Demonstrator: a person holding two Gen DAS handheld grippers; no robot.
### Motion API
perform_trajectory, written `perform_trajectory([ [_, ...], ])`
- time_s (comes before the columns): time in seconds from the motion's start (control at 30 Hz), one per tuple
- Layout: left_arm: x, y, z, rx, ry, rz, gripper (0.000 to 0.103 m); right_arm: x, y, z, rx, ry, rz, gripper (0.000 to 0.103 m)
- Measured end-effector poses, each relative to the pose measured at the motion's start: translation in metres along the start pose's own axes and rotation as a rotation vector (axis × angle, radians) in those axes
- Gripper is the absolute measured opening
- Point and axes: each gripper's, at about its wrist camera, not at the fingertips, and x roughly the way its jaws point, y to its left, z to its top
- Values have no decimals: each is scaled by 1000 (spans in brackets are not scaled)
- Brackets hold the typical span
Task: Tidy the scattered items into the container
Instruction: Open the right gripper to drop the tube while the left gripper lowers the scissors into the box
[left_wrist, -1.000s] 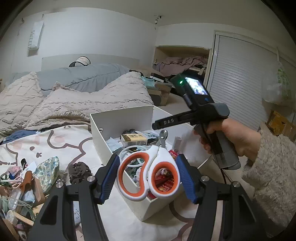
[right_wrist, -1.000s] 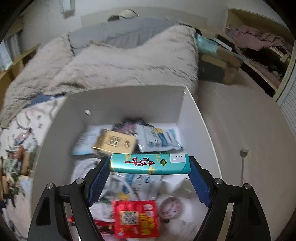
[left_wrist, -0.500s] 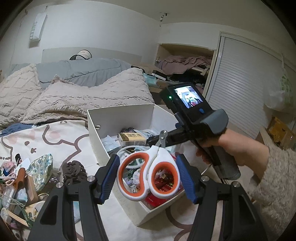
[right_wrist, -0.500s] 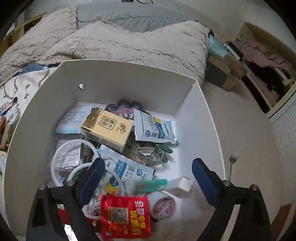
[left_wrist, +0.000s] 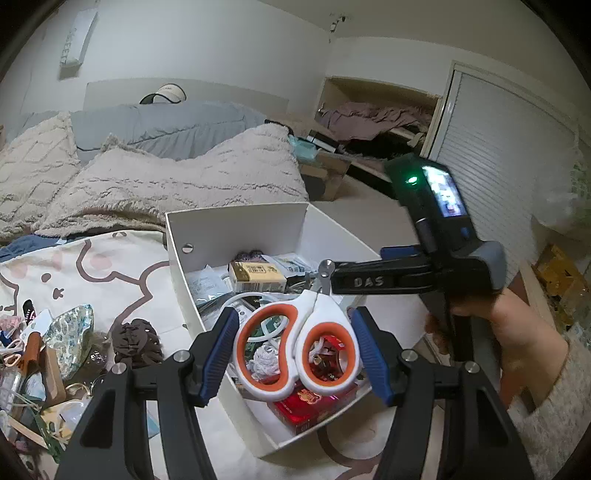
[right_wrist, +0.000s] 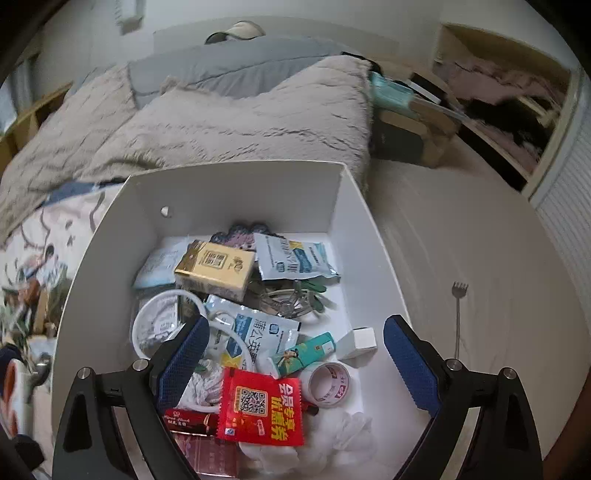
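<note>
With the left gripper (left_wrist: 293, 354) clamped on the handles of the scissors (left_wrist: 295, 349) at lower centre, above the near corner of the white box (left_wrist: 236, 225), I would lower them well inside before letting go, clear of the right gripper (right_wrist: 293, 354), whose jaws stand apart and empty over the box farther back.

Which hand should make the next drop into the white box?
Left: the left gripper grips the orange-and-white scissors over the white box. The right gripper is open, holding nothing.

bedroom at home | bed (left_wrist: 155, 177), blankets (right_wrist: 240, 122), closet (left_wrist: 373, 118)
</note>
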Motion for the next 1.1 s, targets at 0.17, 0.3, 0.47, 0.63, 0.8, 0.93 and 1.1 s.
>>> perform_trajectory([
  [0.17, 16, -1, -2, -6, 43, 37, 63, -7, -13, 2, 109, -40, 77, 95],
  [0.3, 28, 1, -5, -31, 91, 68, 63, -7, -16, 1, 143, -54, 121, 95],
  [0.47, 37, -5, -10, -6, 138, 114, 63, 7, -13, -6, 137, -8, 159, 95],
  [0.63, 47, -8, -11, 13, 176, 137, 63, 14, -11, -9, 136, 16, 161, 95],
  [0.8, 51, -9, -13, 22, 193, 141, 63, 16, -7, -8, 123, 18, 168, 95],
  [0.93, 51, -8, -13, 20, 193, 137, 65, 16, 0, -7, 106, 21, 175, 95],
  [1.1, 45, -11, -12, 21, 179, 129, 77, 14, 6, -7, 94, 22, 182, 95],
])
